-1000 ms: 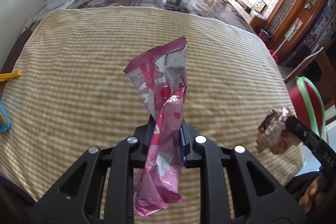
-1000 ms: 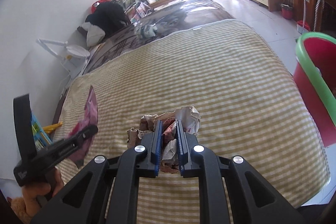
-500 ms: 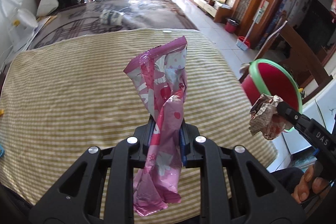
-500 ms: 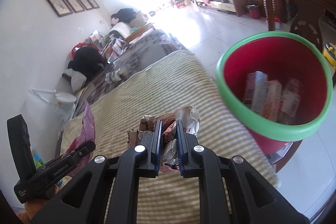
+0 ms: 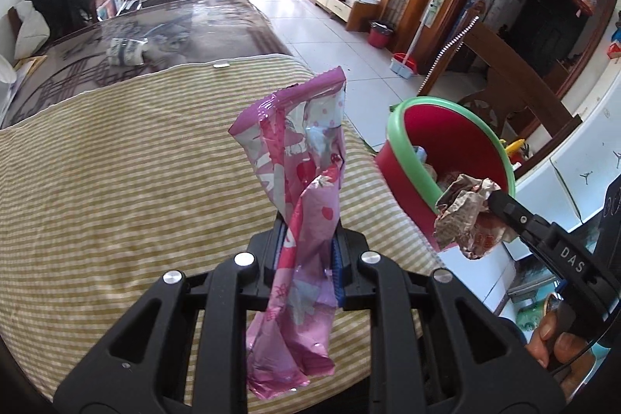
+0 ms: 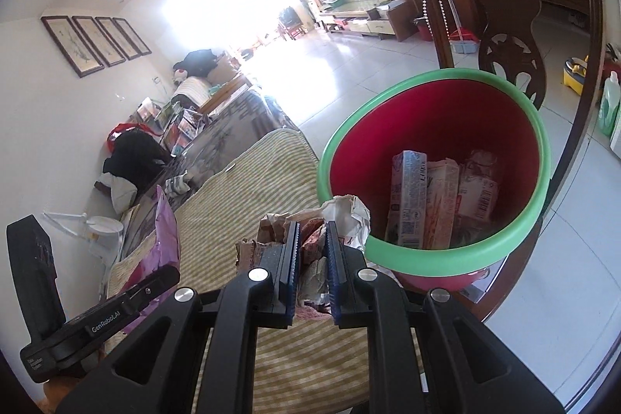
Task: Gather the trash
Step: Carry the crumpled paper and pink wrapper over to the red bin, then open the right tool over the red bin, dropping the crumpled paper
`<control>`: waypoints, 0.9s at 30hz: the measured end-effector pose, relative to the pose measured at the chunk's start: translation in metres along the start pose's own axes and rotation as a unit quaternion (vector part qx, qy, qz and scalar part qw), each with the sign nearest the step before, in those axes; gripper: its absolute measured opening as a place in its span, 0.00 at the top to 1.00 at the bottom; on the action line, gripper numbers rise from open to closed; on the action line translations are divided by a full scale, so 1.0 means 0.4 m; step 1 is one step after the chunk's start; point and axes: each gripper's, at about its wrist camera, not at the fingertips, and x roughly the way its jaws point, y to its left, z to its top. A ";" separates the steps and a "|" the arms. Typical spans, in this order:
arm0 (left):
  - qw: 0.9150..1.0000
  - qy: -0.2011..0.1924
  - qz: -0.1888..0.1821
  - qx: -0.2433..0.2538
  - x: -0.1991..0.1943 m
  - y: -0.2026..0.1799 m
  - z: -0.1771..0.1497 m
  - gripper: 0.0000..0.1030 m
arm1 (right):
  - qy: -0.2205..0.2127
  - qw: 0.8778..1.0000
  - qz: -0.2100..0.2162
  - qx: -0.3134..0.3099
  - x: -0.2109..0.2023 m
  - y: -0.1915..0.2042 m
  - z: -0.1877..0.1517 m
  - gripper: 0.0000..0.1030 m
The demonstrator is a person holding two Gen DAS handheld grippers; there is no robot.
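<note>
My left gripper (image 5: 306, 243) is shut on a pink snack wrapper (image 5: 299, 181), which sticks up above the jaws and hangs down below them, over the striped tablecloth (image 5: 116, 181). My right gripper (image 6: 312, 239) is shut on a crumpled brown-and-white paper wrapper (image 6: 341, 216), held at the near rim of a red bin with a green rim (image 6: 438, 251). The same crumpled paper wrapper (image 5: 465, 216) shows in the left wrist view beside the red bin (image 5: 411, 165). Several flattened cartons (image 6: 431, 196) lie inside the bin.
The bin stands off the table's right edge, in front of a dark wooden chair (image 6: 504, 26). A tiled floor (image 6: 349, 72) stretches beyond. A second table with a patterned cloth (image 5: 155, 30) lies further back. A hand (image 5: 555, 344) holds the right gripper's handle.
Both grippers have swung right, from over the tablecloth toward the table's right edge. The red bin has come into full view and now sits just ahead of the right gripper. Both still hold their wrappers.
</note>
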 end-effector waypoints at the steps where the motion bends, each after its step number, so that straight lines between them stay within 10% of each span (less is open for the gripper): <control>1: 1.000 0.002 -0.005 0.003 0.006 -0.009 0.002 0.82 | -0.002 1.000 -0.003 0.003 -0.005 -0.008 0.004 0.88; 27: 0.995 0.033 -0.086 0.029 0.075 -0.117 0.032 0.82 | -0.059 0.993 -0.085 0.055 -0.030 -0.160 0.127 0.87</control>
